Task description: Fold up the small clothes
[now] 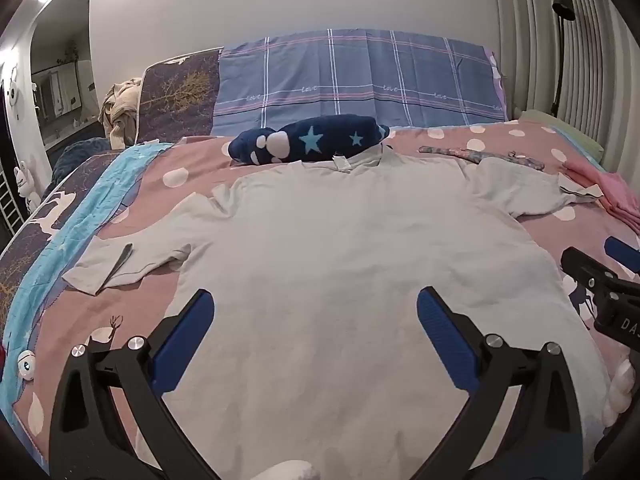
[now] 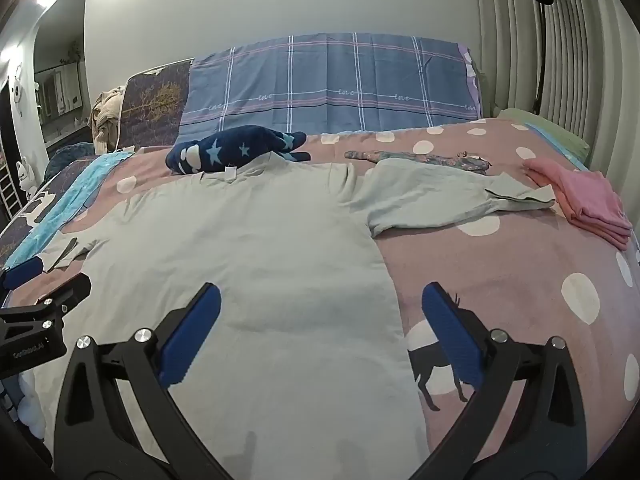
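Covering the bed: pink dotted quilt (image 2: 500,280), largest surface.
T-shirt (image 1: 340,260): pale grey, spread flat on the quilt, sleeves out, collar toward the headboard.
Star-print bundle (image 1: 312,140): navy, just beyond the collar.
Pink stack (image 2: 588,204): folded, beside the right sleeve.
Left gripper (image 1: 316,312): jaws wide, empty, above the hem.
Right gripper (image 2: 320,308): jaws wide, empty, straddling the shirt's right edge.

A pale grey T-shirt (image 1: 340,264) lies flat and unfolded across the frame's centre, collar at top, both sleeves spread outward.
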Available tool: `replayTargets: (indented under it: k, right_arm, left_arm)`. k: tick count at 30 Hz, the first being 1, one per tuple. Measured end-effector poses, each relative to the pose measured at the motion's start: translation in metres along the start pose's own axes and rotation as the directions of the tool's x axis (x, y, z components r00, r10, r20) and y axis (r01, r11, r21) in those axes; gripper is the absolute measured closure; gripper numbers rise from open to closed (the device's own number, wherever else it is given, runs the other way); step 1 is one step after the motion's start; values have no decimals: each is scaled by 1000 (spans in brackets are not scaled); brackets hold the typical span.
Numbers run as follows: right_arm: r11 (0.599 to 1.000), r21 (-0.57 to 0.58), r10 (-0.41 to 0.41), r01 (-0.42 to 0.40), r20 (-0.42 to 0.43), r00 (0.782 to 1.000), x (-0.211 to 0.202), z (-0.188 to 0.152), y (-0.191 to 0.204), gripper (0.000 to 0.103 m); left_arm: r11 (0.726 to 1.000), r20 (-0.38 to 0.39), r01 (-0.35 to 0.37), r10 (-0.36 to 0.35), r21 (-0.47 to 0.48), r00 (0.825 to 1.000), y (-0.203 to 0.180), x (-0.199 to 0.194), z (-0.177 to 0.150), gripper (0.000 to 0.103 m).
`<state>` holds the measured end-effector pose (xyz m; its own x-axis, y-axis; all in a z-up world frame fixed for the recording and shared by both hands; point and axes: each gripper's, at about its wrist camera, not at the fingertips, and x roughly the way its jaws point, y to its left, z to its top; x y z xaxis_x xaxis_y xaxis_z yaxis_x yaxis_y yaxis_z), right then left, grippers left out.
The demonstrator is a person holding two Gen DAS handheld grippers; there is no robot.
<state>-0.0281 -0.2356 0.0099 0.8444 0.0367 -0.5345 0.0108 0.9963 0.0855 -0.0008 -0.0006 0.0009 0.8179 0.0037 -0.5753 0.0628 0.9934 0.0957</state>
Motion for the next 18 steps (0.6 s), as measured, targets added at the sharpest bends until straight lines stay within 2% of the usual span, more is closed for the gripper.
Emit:
replayTargets:
  k: [4, 7, 13, 18]
  right_arm:
    - [1000, 3, 5, -5, -2, 1000, -2, 1, 4, 2]
    - [1000, -10, 7, -7, 7, 1000, -8, -1, 7, 2]
    - [1000, -23, 16, -16, -11, 1000, -5, 2, 16, 2]
    - [1000, -22, 14, -14, -11, 1000, -5, 0, 15, 2]
  left_arm:
    - [1000, 29, 13, -13, 7, 999, -3, -8, 0, 1]
    - [999, 11, 47, -47, -26, 999, 11, 1, 3, 1]
    - [999, 15, 34, -35, 27, 999, 2, -2, 2, 1]
    - [997, -7, 58, -58, 56, 998, -1, 0, 1, 1]
